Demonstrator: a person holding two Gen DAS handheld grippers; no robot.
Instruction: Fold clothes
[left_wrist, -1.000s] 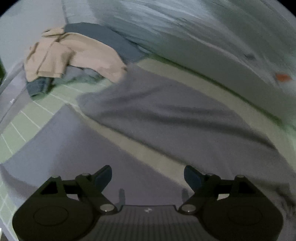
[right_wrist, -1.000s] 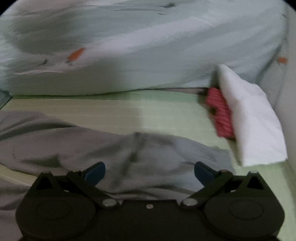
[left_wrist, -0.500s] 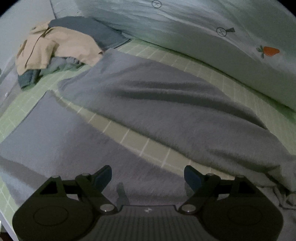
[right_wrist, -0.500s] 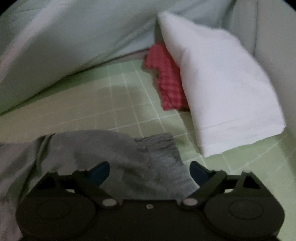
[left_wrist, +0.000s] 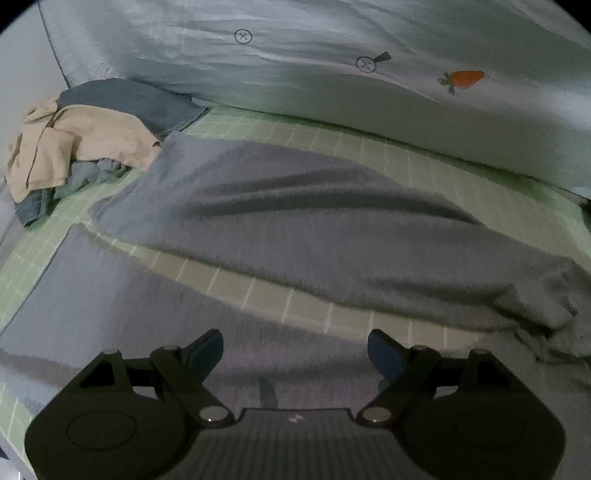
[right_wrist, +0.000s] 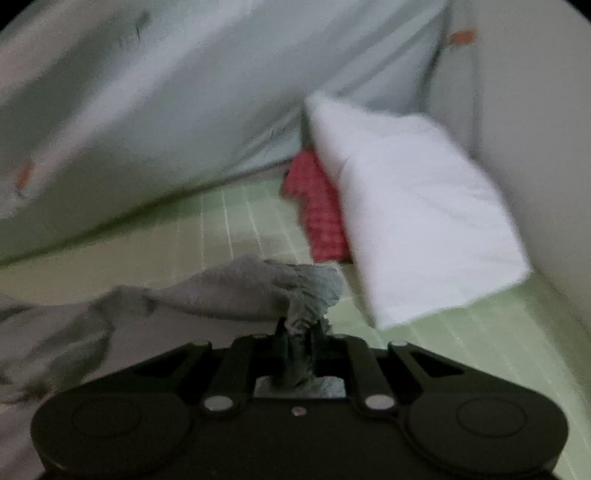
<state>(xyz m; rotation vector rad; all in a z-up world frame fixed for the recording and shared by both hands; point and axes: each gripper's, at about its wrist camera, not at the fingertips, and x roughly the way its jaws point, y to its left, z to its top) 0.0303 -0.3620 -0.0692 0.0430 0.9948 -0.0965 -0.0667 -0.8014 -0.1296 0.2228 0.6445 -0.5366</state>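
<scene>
Right gripper (right_wrist: 301, 345) closing, pinching bunched waistband of grey trousers (right_wrist: 236, 291), just beside white folded cloth (right_wrist: 417, 225). Left gripper (left_wrist: 295, 350) hovering released over trouser leg. Trousers (left_wrist: 314, 221) lying spread on green checked bed sheet (left_wrist: 369, 147).

We see the trousers (left_wrist: 314, 229) lying across the middle of the checked sheet (left_wrist: 258, 129). A heap of clothes (left_wrist: 74, 147) sits at ten o'clock from them, and the duvet (left_wrist: 295, 74) runs behind at twelve. In the right wrist view, a pillow (right_wrist: 417, 221) lies at two o'clock, over a checked cloth (right_wrist: 317, 214).
</scene>
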